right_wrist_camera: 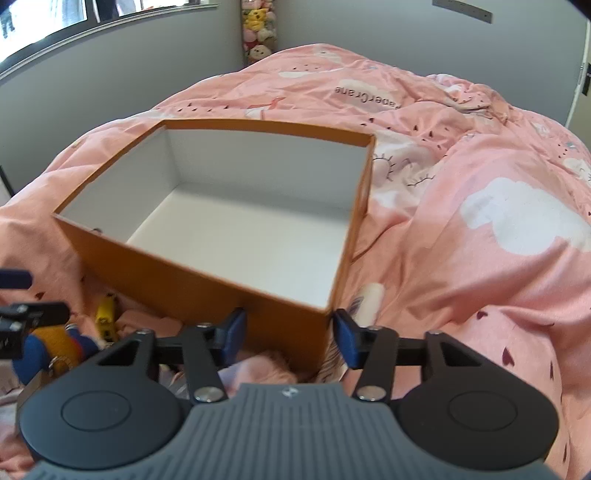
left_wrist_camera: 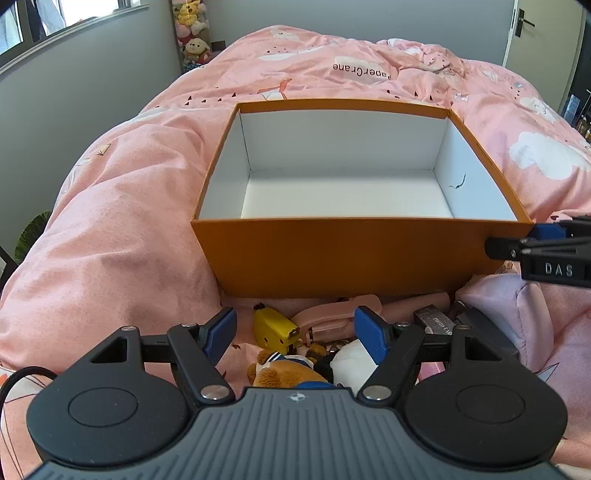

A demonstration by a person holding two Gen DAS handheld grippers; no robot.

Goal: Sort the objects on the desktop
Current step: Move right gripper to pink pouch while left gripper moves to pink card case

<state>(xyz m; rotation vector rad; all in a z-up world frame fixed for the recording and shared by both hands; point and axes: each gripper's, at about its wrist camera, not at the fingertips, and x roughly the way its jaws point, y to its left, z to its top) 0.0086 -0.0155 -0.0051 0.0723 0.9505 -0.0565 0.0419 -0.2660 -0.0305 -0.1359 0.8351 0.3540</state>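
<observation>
An open orange cardboard box with a white inside [left_wrist_camera: 347,254] sits on the pink printed duvet [left_wrist_camera: 110,206]. The right gripper [right_wrist_camera: 288,334] straddles its near right corner, blue pads part-open and not visibly pressing (the frame is blurred). The left gripper [left_wrist_camera: 295,332] hangs wide open, empty, above a yellow banana-shaped toy [left_wrist_camera: 271,326] and brown plush bear [left_wrist_camera: 280,373].

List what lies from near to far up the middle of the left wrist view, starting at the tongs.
Left tongs → teddy bear → yellow toy → orange box → pink quilt → grey wall.
</observation>
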